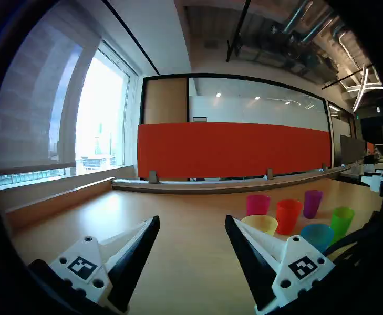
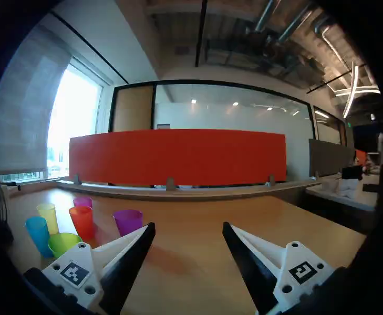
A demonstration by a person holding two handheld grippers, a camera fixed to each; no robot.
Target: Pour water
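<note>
Several coloured plastic cups stand close together on a wooden desk (image 1: 191,262). In the left gripper view they lie to the right, beyond the fingers: pink cup (image 1: 258,203), orange cup (image 1: 288,215), purple cup (image 1: 312,203), green cup (image 1: 342,221), yellow cup (image 1: 260,224) and blue cup (image 1: 317,235). My left gripper (image 1: 191,220) is open and holds nothing. In the right gripper view the group is at the left: blue cup (image 2: 37,234), yellow cup (image 2: 48,217), orange cup (image 2: 82,220), purple cup (image 2: 127,220), green cup (image 2: 64,242). My right gripper (image 2: 187,227) is open with nothing between its fingers.
A low orange divider panel (image 1: 233,149) closes off the desk's far edge (image 2: 180,191). A bright window (image 1: 99,121) with a sill runs along the left. A neighbouring desk (image 2: 343,191) with white items stands at the right. Bare desk surface stretches ahead of both grippers.
</note>
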